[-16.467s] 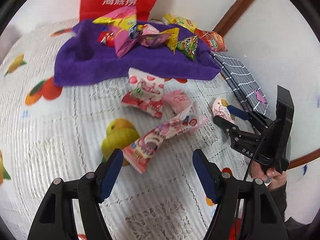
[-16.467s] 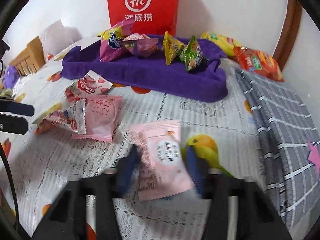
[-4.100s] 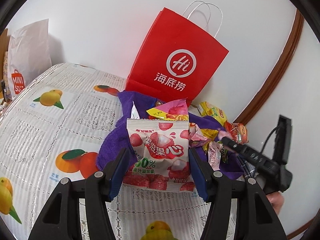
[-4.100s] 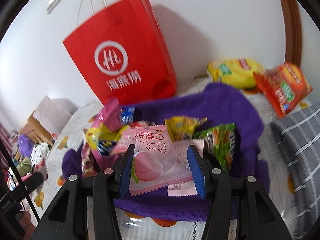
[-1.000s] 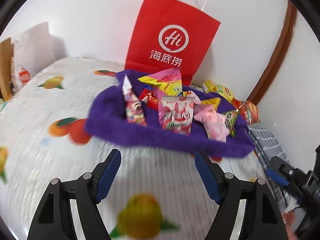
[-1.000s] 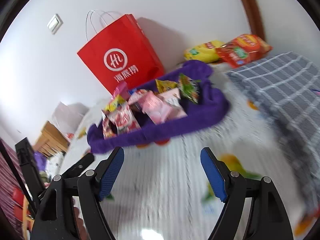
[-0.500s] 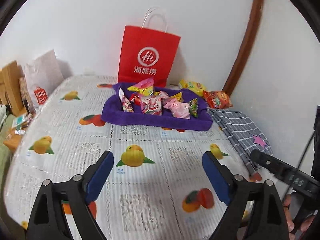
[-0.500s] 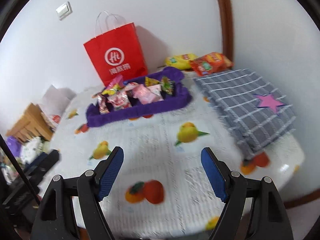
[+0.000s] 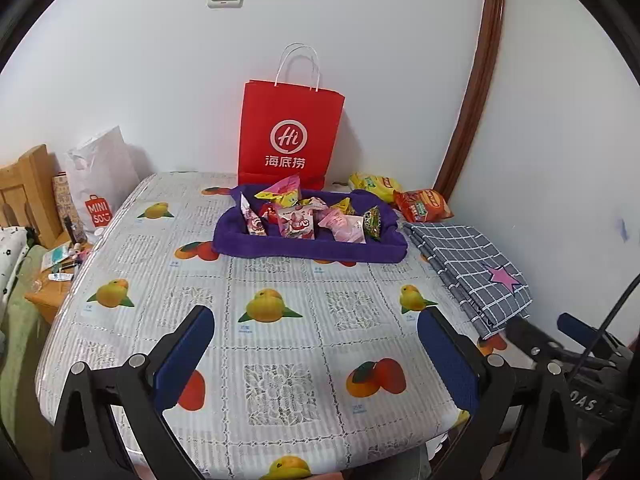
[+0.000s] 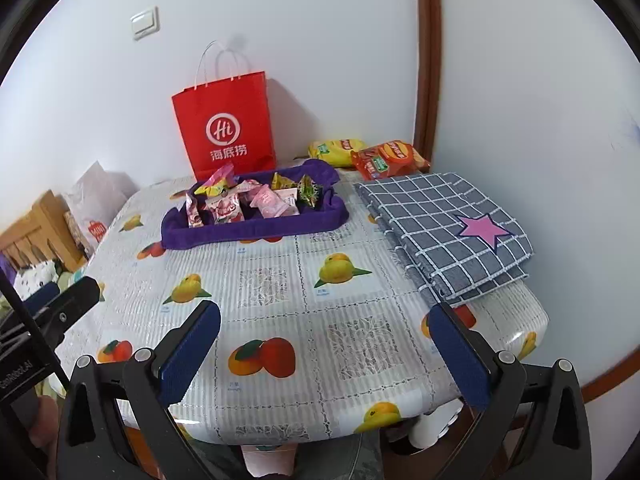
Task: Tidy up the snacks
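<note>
Several snack packets (image 9: 298, 222) (image 10: 248, 202) lie gathered in a purple towel tray (image 9: 308, 250) (image 10: 256, 230) at the far side of the table, in front of a red paper bag (image 9: 290, 136) (image 10: 226, 124). My left gripper (image 9: 316, 354) hangs over the table's near edge, its jaws opening wide with nothing between them. My right gripper (image 10: 324, 348) is likewise over the near edge, jaws opening, empty. Each gripper shows at the other view's edge: the right gripper (image 9: 560, 344) low right, the left gripper (image 10: 60, 308) low left.
A yellow chip bag (image 9: 372, 186) (image 10: 338, 148) and an orange chip bag (image 9: 422, 204) (image 10: 390, 158) lie behind the tray. A folded grey checked cloth (image 9: 474, 268) (image 10: 448, 224) with a pink star covers the table's right side. A white shopping bag (image 9: 98, 184) and wooden furniture (image 9: 24, 188) stand left.
Both grippers have drawn back and risen from the tray, so the whole table now shows. Their jaws have spread wider. The snacks stay in the tray.
</note>
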`<state>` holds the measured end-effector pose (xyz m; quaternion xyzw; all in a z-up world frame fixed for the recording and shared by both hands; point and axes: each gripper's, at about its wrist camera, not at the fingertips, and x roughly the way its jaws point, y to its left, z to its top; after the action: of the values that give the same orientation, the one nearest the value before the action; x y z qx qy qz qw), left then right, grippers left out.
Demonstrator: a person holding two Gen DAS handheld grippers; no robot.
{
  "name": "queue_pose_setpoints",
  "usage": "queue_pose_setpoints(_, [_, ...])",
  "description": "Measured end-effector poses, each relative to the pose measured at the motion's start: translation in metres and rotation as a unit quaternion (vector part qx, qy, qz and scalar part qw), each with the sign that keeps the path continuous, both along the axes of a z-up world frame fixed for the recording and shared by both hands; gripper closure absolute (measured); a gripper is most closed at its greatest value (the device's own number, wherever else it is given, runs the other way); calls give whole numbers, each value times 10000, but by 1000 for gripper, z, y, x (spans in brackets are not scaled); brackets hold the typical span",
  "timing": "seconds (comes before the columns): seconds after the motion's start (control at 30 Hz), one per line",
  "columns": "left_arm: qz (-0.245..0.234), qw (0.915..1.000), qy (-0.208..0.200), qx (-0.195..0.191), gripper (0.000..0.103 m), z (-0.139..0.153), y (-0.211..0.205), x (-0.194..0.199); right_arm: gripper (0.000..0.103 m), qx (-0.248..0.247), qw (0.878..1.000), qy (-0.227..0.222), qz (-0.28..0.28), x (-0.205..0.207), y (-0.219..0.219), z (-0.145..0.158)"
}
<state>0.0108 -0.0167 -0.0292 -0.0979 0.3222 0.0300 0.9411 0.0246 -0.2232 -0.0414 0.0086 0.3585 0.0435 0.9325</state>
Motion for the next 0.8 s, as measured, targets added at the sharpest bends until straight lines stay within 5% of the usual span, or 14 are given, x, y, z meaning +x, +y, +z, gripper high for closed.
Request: queue_pose_setpoints(0.8, [3,9998,91,163,0,4,-10,-4,1,98,9999,79,26,-11,-7,6])
